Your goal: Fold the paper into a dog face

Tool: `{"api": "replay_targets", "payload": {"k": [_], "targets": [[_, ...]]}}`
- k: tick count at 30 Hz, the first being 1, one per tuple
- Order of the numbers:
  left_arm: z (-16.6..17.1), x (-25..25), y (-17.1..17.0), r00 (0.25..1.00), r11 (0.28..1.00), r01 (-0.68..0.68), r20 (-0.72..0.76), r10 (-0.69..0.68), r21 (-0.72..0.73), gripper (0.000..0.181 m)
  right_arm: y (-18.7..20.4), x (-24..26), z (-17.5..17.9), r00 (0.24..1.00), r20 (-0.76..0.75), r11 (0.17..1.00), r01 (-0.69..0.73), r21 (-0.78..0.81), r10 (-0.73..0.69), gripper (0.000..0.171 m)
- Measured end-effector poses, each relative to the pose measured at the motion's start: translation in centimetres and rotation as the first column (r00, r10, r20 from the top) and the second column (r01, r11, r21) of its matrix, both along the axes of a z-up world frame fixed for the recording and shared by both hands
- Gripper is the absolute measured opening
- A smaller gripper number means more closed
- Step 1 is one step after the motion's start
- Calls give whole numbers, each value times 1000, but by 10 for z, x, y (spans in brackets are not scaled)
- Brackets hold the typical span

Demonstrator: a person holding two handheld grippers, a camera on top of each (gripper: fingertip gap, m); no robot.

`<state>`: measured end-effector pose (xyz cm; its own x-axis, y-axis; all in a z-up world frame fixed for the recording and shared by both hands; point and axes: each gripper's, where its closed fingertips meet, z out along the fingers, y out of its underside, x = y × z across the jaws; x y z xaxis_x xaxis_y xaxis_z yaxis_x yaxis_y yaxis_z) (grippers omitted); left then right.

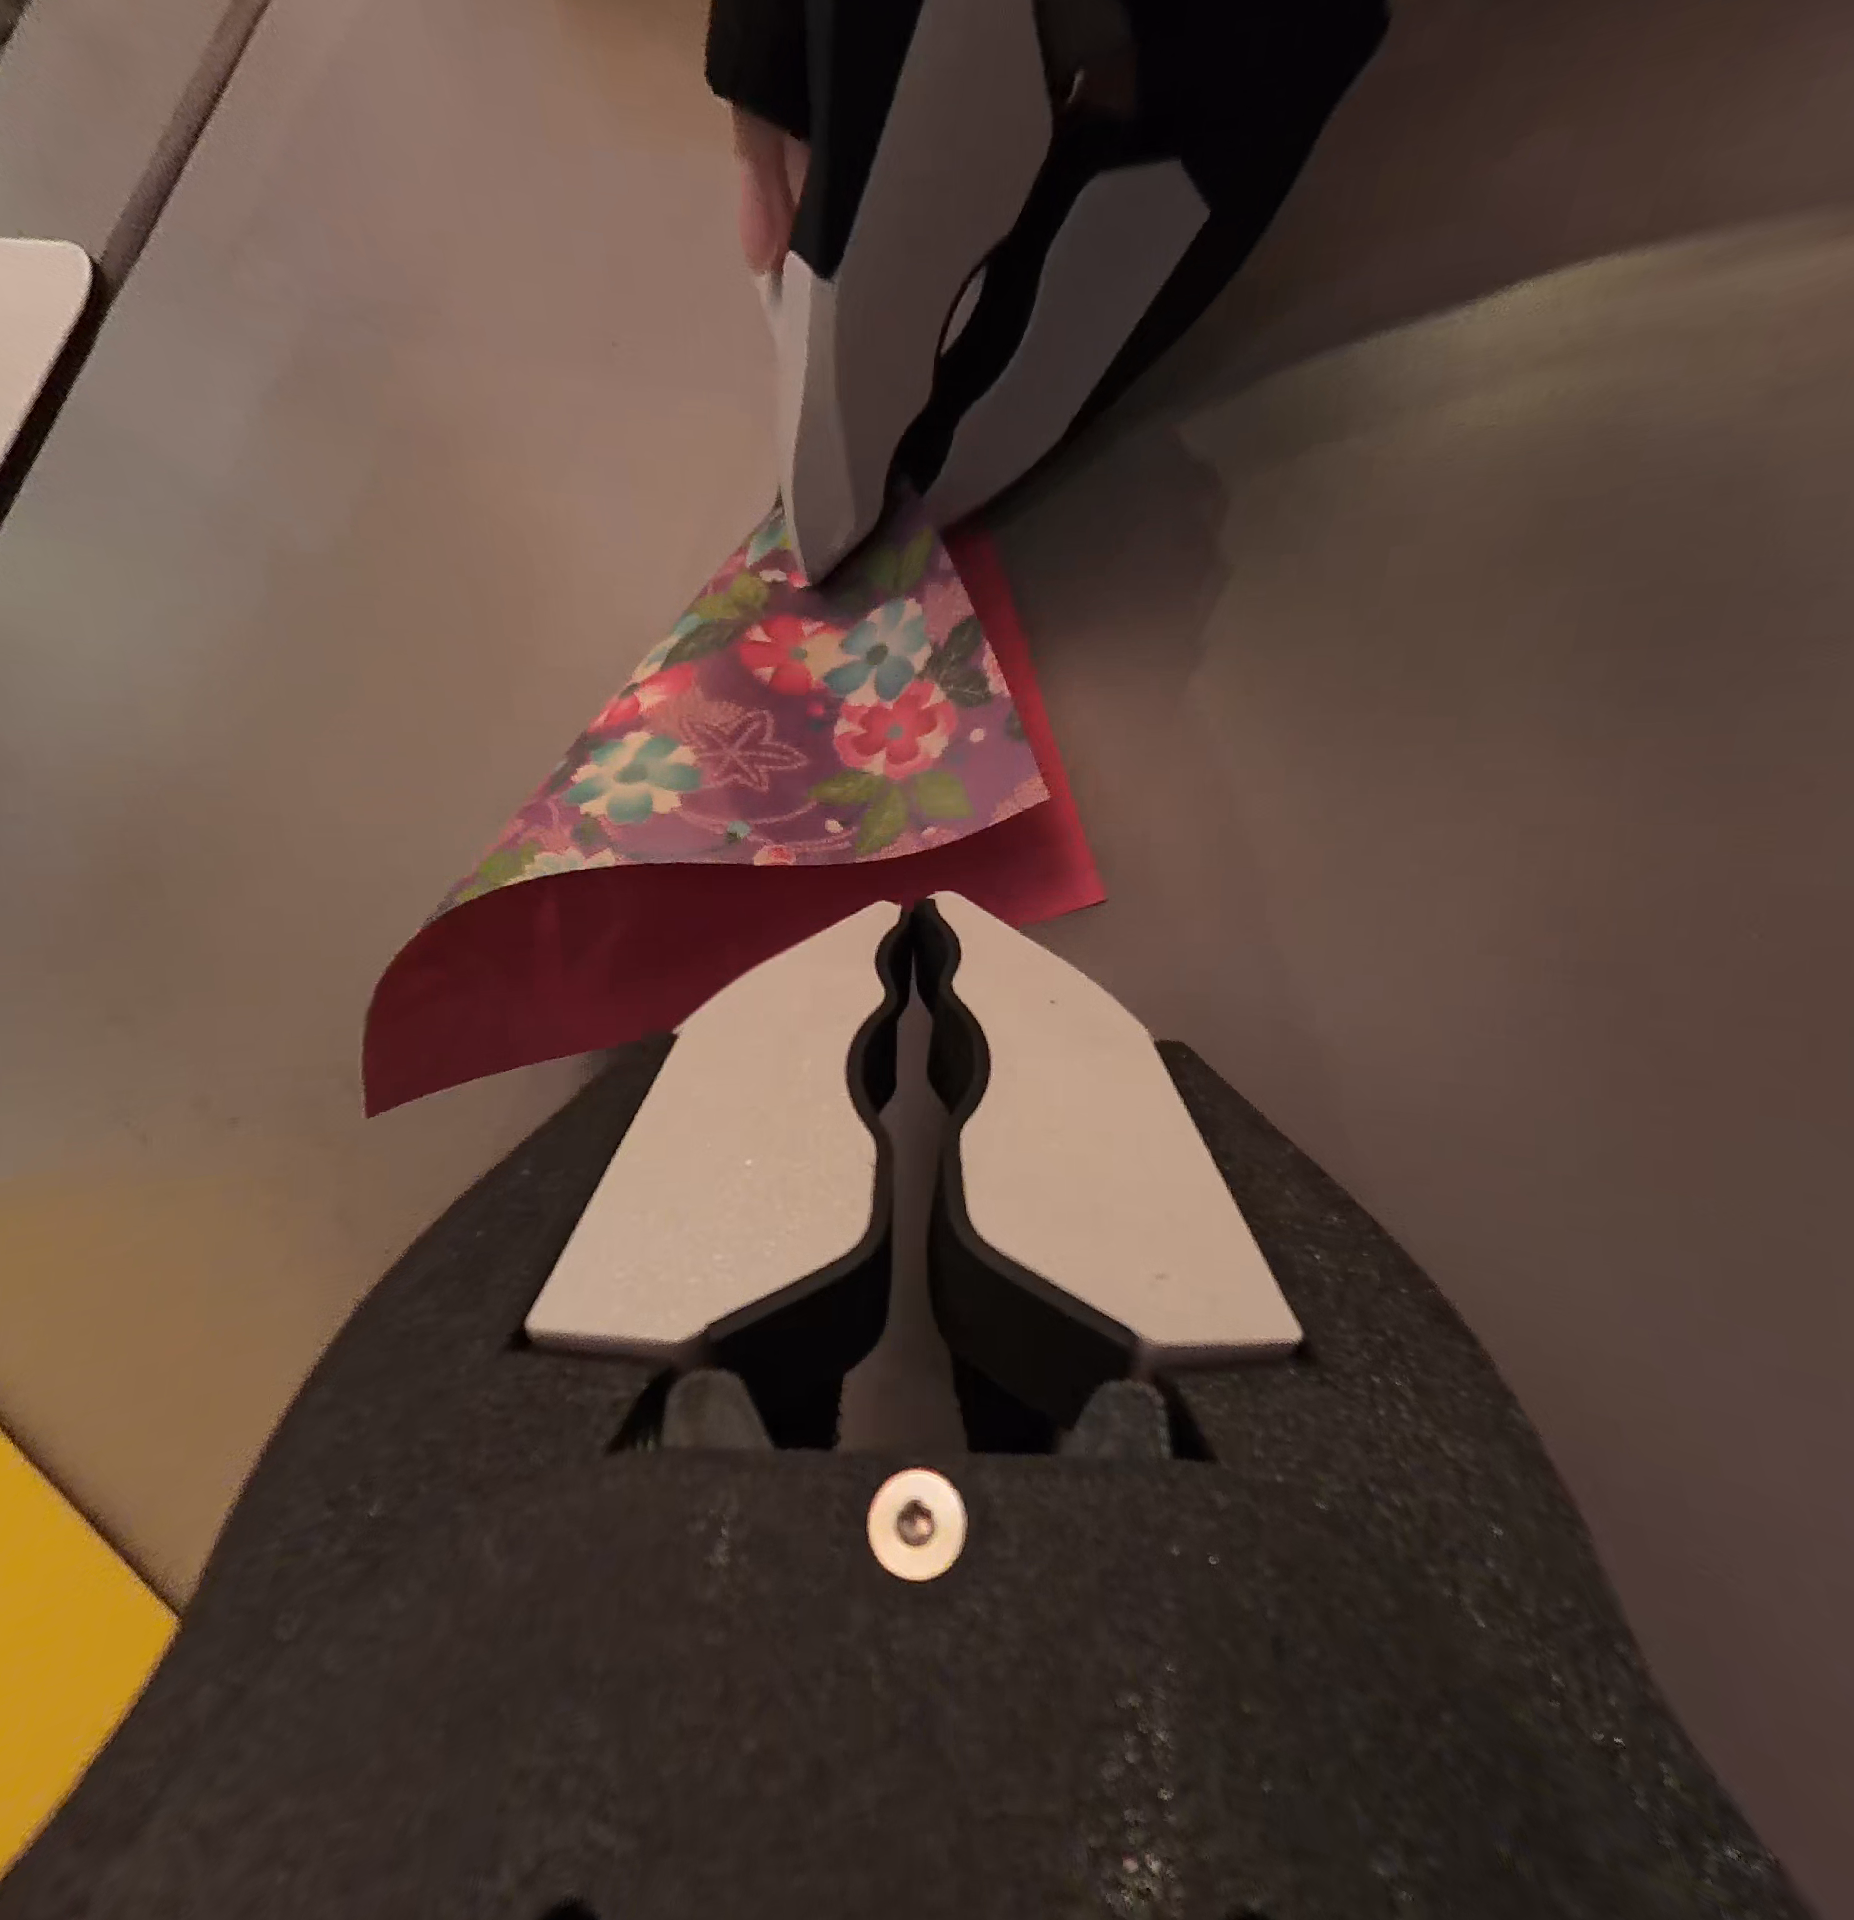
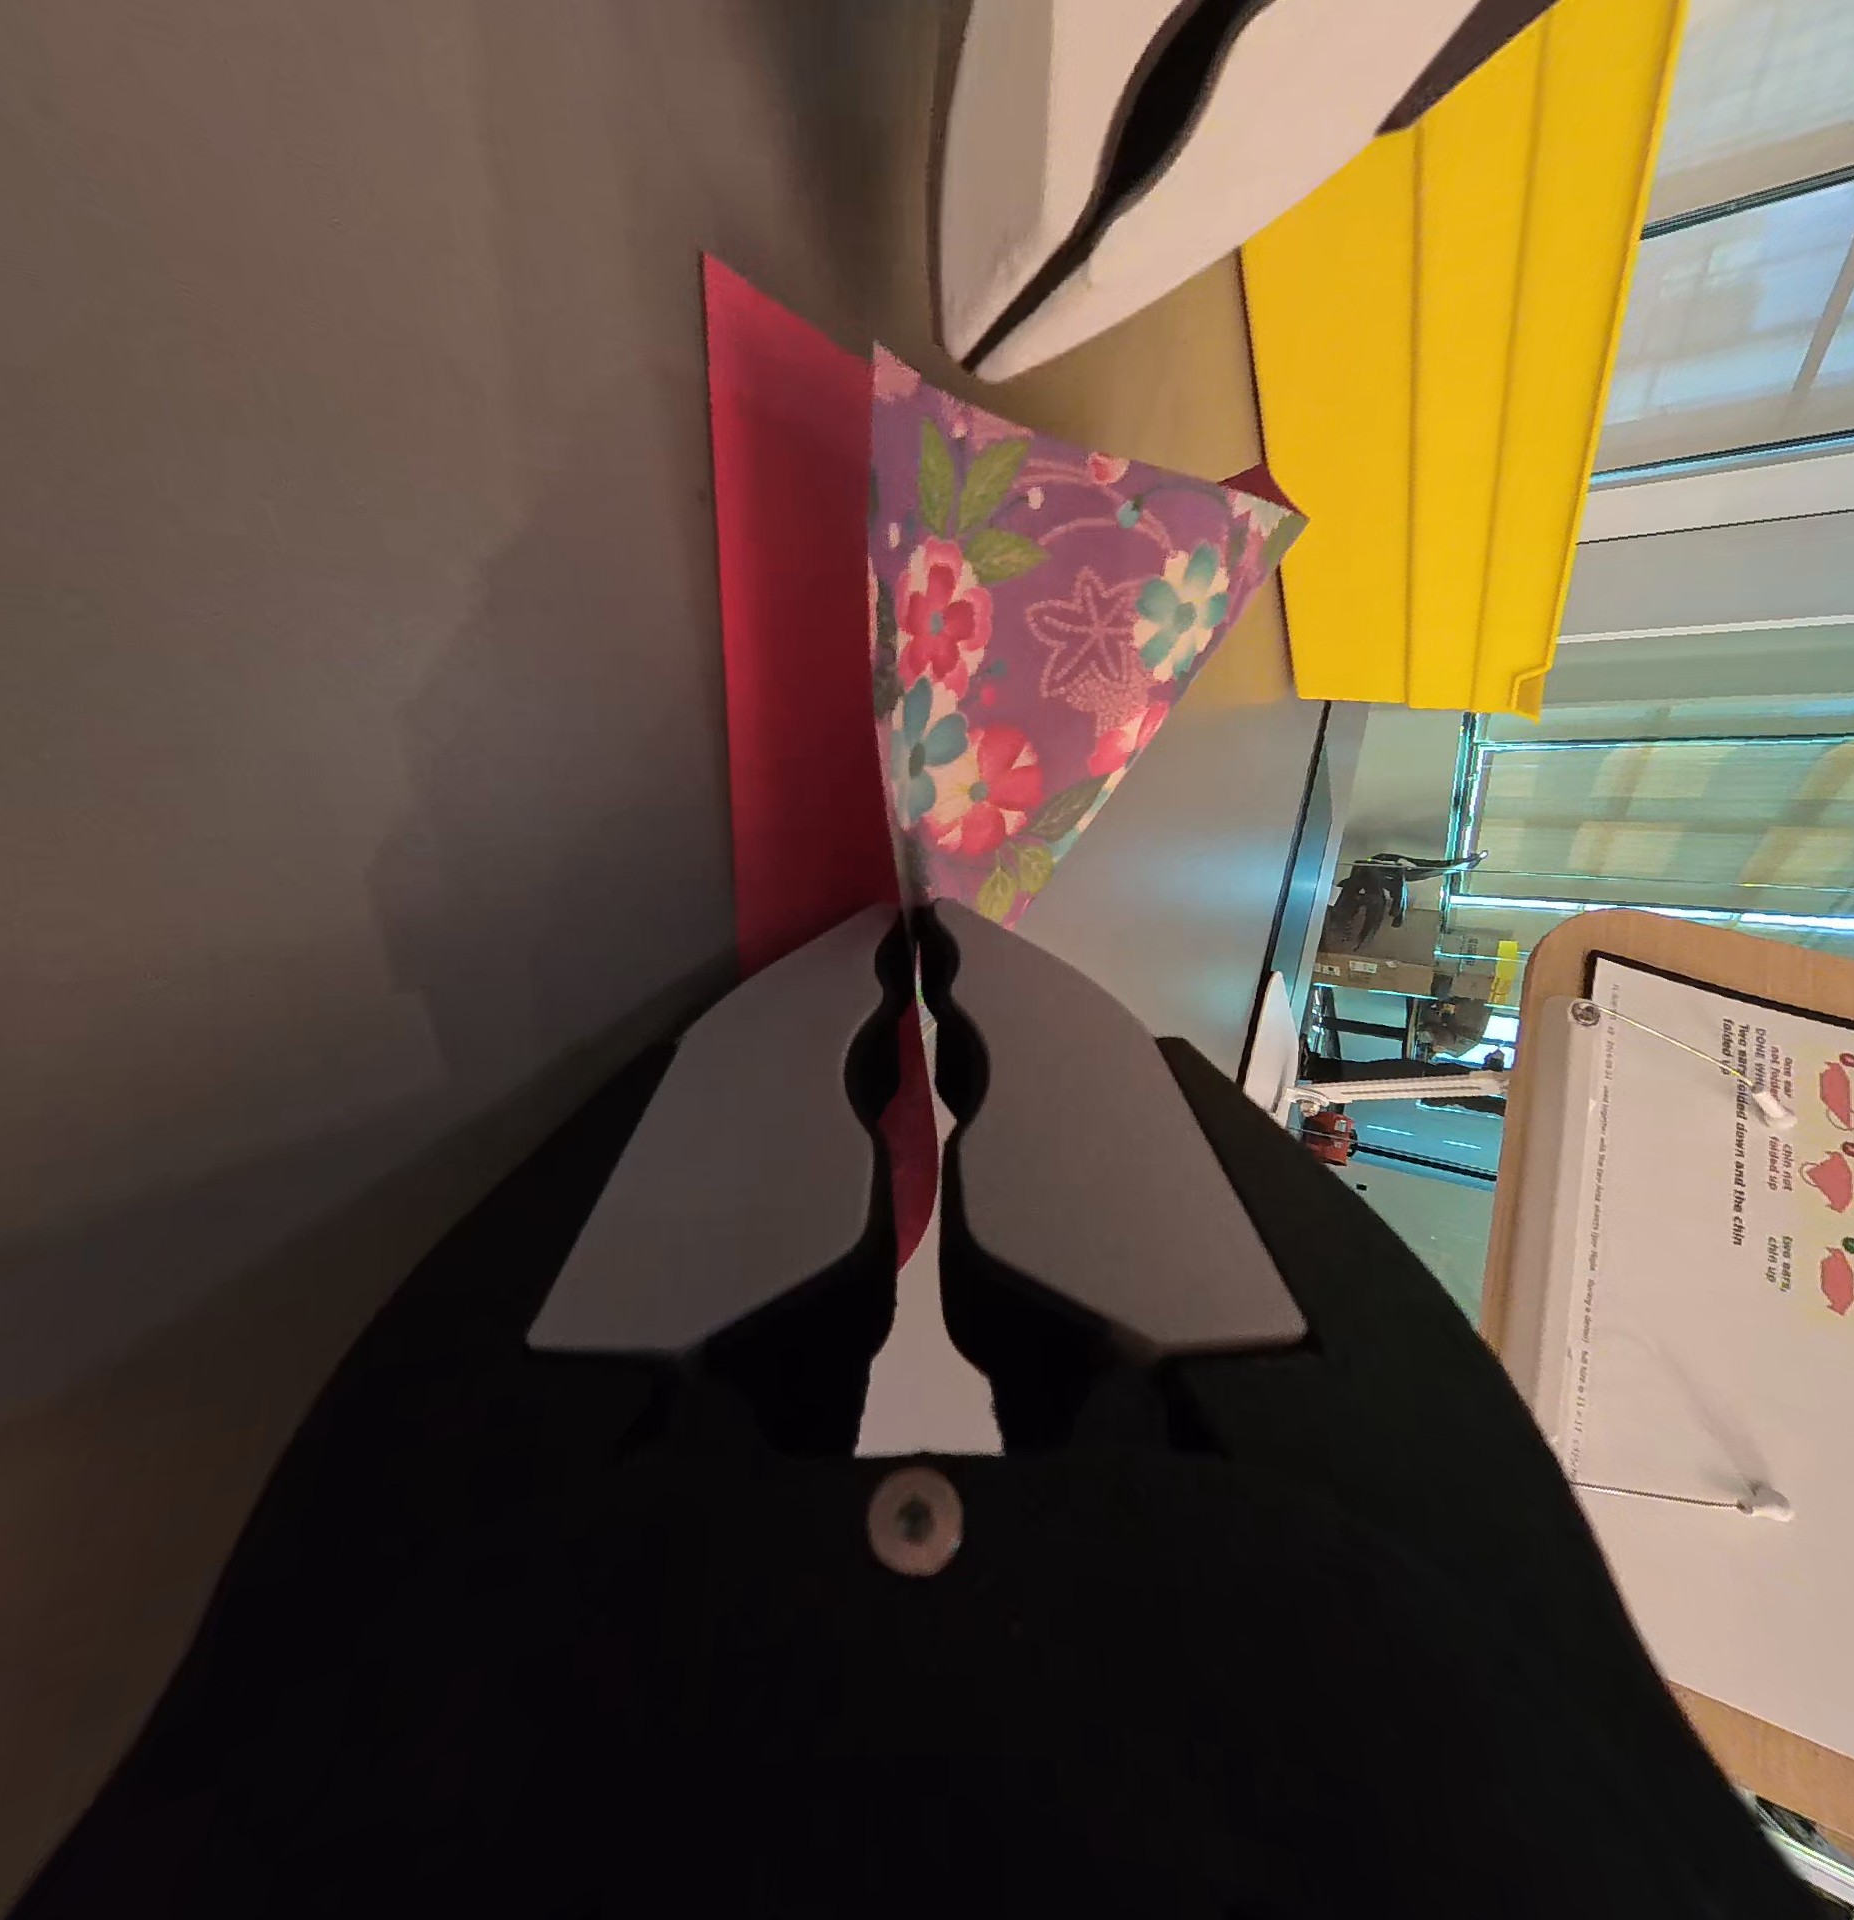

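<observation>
At paper [image 2: 1027,644] corner: right claw [image 2: 918,920] clamped; left claw [image 1: 918,914] closed, empty.

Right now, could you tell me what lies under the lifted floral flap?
Under the floral flap shows the paper's red side, lying on the grey table. The right gripper hides the pinched corner.

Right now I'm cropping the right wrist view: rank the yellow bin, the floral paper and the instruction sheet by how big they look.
1. Yellow bin
2. Floral paper, red side included; close to the bin, so unsure
3. Instruction sheet; cut off by the edge, so its true size is unknown
</observation>
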<state>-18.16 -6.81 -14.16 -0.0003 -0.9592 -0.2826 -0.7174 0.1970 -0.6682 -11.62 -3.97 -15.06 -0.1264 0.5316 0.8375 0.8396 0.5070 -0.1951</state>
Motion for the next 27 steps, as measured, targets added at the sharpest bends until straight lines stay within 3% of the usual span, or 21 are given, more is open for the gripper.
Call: {"api": "replay_targets", "payload": {"k": [10, 27], "targets": [[-10, 4, 9, 997, 994, -76, 7, 77, -75, 0, 1, 0, 1, 1000, -4, 1000, 3, 4, -3, 3], [-13, 6, 11, 996, 994, -91, -18, 90, -63, 0, 4, 0, 0, 1000, -13, 1000, 18, 3, -18, 3]]}}
